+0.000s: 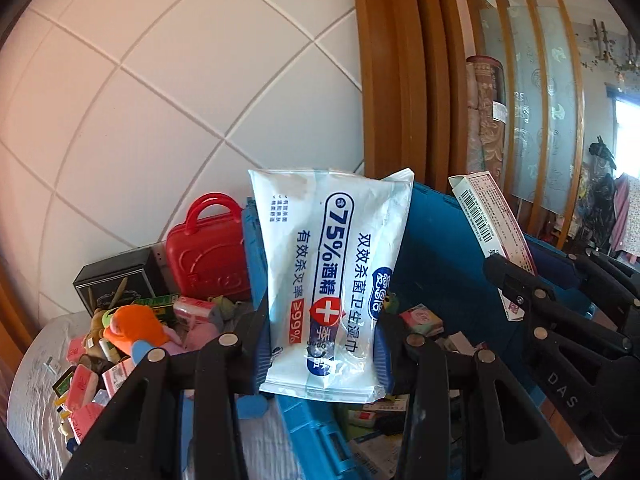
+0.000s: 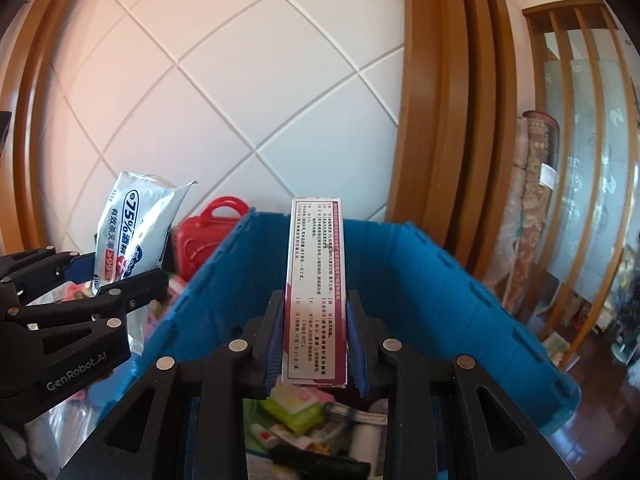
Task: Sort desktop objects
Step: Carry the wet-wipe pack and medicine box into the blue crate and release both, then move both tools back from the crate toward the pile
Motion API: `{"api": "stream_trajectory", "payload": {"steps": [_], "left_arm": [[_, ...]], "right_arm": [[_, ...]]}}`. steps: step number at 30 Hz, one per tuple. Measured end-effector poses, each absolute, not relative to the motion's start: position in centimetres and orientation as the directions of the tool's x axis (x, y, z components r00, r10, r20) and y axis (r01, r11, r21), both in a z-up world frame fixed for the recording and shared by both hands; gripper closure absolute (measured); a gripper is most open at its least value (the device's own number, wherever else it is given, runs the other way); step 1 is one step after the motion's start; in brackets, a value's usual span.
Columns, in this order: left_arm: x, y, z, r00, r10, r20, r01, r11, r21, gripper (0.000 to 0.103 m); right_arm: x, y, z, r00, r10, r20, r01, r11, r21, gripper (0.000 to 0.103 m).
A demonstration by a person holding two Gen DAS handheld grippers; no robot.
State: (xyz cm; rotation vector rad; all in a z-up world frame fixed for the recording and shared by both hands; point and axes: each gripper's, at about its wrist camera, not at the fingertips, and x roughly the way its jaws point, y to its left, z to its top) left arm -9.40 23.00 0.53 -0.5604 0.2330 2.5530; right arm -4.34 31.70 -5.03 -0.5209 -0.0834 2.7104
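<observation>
1. Left wrist view: left tongs clamp the wet-wipes pack upright, mid-frame, over the blue crate. Clutter pile on the counter, lower left, shows only here.
2. Right wrist view: right tongs pinch the slim carton above the crate's sorted contents, visible only here. Step, judged: carrying. Next: lower, release inside.

wipes pack: "75%", "≥99%", Chinese print, white cross on red
right tool arm: "DAS"
left tool arm: "GenRobot.AI"
slim box: small Chinese print, too fine to read; a barcode on one side
</observation>
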Motion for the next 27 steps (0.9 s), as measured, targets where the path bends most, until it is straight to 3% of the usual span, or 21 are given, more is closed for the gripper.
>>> {"api": "stream_trajectory", "payload": {"steps": [15, 18, 19, 20, 21, 23, 27], "left_arm": [[-9.8, 28.0, -0.8, -0.761, 0.412, -0.502, -0.518, -0.851, 0.088, 0.06], [-9.8, 28.0, -0.9, -0.76, 0.408, -0.506, -0.515, -0.853, 0.086, 0.039], [-9.7, 27.9, -0.8, -0.765, 0.41, -0.497, -0.513, -0.854, 0.085, 0.027], [-9.5, 27.7, -0.6, -0.772, 0.412, -0.485, -0.51, -0.856, 0.084, 0.02], [-9.3, 27.6, -0.4, -0.779, 0.412, -0.473, -0.506, -0.859, 0.085, 0.019], [-9.1, 27.4, -0.2, -0.787, 0.407, -0.464, -0.498, -0.862, 0.09, 0.018], [-8.9, 26.3, 0.1, -0.793, 0.401, -0.459, -0.482, -0.873, 0.069, 0.016]], "right_arm": [[-3.5, 38.4, -5.4, -0.808, 0.434, -0.398, -0.418, -0.899, -0.131, 0.075], [-3.5, 39.1, -5.4, -0.801, 0.441, -0.405, -0.429, -0.894, -0.125, 0.072], [-3.5, 39.3, -5.4, -0.799, 0.447, -0.402, -0.438, -0.891, -0.12, 0.07], [-3.4, 39.5, -5.3, -0.799, 0.446, -0.403, -0.439, -0.891, -0.114, 0.058], [-3.4, 39.7, -5.2, -0.801, 0.443, -0.404, -0.439, -0.892, -0.106, 0.039], [-3.2, 39.8, -4.9, -0.8, 0.453, -0.394, -0.45, -0.887, -0.107, 0.014], [-2.6, 39.4, -4.2, -0.799, 0.473, -0.371, -0.462, -0.878, -0.124, 0.0]]}}
